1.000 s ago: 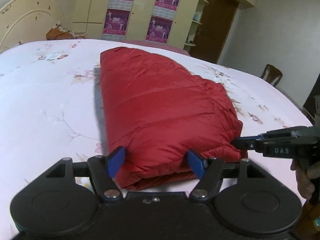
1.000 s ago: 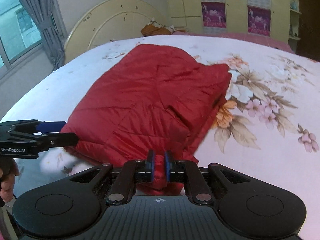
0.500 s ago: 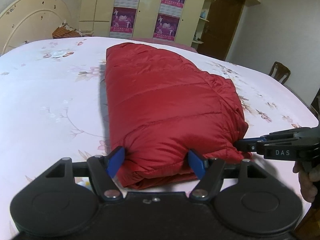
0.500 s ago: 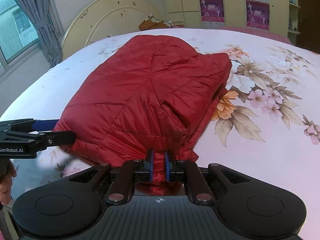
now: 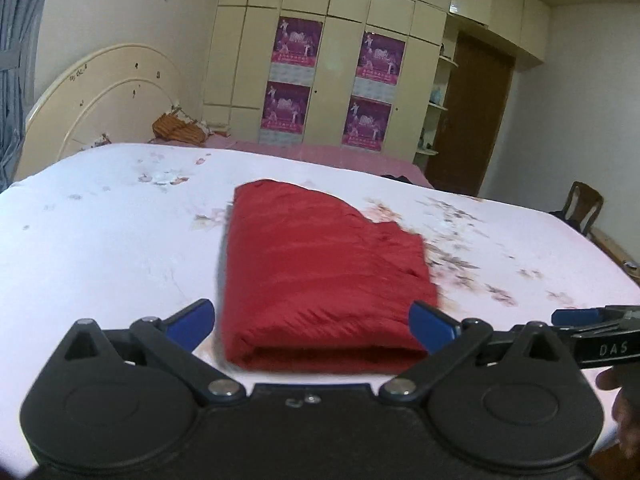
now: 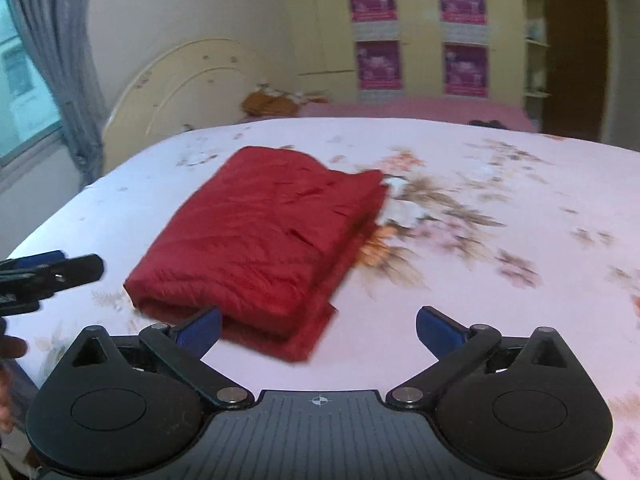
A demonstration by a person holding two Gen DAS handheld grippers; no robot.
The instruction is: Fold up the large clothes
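While red jacket (image 5: 324,280) lies folded, compact, near bed's (image 5: 100,248) front edge, I hold left gripper (image 5: 312,326) and right gripper (image 6: 318,330) just clear, jaws spread wide, empty: fold judged finished, bundle left undisturbed.

We are seeing a bed (image 5: 100,248) wearing a pale pink floral sheet, a folded red padded jacket (image 5: 320,276) lying flat near its front edge, layers stacking neatly.
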